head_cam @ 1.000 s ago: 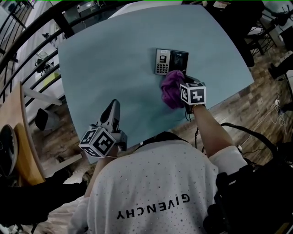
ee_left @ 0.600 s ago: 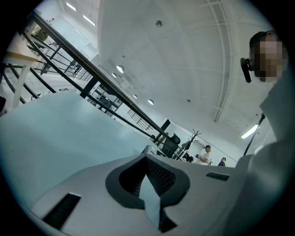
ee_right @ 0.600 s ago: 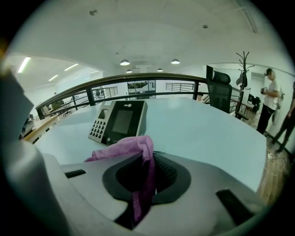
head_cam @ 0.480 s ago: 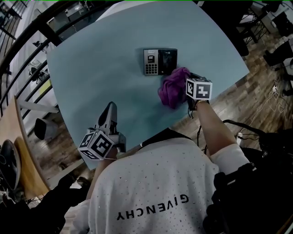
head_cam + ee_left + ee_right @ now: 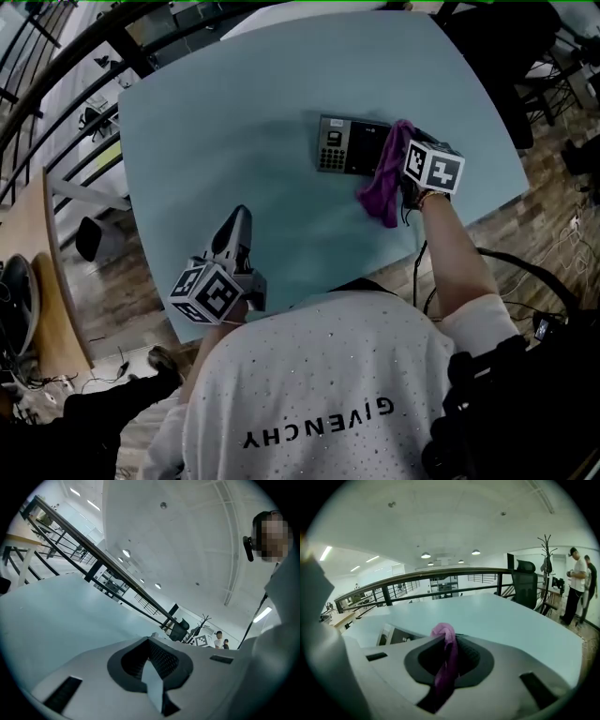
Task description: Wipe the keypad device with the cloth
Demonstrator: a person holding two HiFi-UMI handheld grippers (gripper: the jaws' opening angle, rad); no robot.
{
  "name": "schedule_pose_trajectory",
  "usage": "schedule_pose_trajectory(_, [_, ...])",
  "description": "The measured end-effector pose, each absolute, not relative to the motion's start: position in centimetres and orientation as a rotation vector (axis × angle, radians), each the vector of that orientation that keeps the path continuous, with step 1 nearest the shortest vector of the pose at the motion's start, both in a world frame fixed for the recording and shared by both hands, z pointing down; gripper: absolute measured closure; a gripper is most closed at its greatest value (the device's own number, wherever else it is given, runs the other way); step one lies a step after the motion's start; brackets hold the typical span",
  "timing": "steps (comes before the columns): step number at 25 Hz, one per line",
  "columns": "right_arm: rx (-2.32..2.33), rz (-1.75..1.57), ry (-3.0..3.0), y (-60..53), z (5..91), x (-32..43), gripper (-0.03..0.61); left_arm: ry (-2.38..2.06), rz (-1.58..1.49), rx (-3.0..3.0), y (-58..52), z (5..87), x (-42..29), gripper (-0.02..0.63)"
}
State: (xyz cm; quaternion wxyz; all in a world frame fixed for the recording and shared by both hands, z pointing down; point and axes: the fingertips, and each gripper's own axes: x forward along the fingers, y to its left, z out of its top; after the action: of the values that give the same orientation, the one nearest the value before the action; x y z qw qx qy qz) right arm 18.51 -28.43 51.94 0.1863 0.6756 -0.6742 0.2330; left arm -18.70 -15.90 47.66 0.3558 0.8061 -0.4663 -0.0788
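Over the table (image 5: 234, 122), head view: the keypad (image 5: 349, 145) is being seen flat on the far right part of the top, keys at its left, dark screen at its right. The cloth (image 5: 382, 183), purple, is being held by the right gripper (image 5: 412, 150). Its upper end is overlapping the keypad's right end, and its tail is being let hang toward the near edge. Actual contact between cloth and keypad cannot be told from here. The left gripper (image 5: 238, 217) is being held over the near left part of the table, well apart from the keypad, tips pointed away from the person (image 5: 309, 394).

Left gripper view: the jaws are being pressed together with nothing between them. Bare table top is being shown ahead, with a dark railing (image 5: 117, 573) running beyond it.

Right gripper view: the jaws are being closed on the cloth. A purple strip is being pinched in the gap, and a small bunch is standing up above the tips. The keypad is being seen low at the left, just beside the gripper body and partly hidden by it. A chair (image 5: 526, 588), a coat stand (image 5: 546, 559) and two people (image 5: 580, 583) are being seen past the table's far right edge.
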Motion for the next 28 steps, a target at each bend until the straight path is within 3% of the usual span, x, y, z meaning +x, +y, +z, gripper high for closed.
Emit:
schedule_pose_trajectory(6, [1.881, 0.614, -1.932, -30.6, 51.7, 17.4, 0.545, -1.27, -0.216, 2.042, -16.6, 47.8, -20.0, 0.62])
schedule_pose_trajectory(28, [1.602, 0.776, -1.918, -20.2, 58.8, 13.7, 0.545, -1.14, -0.201, 2.112, -16.3, 47.4, -15.4, 0.62])
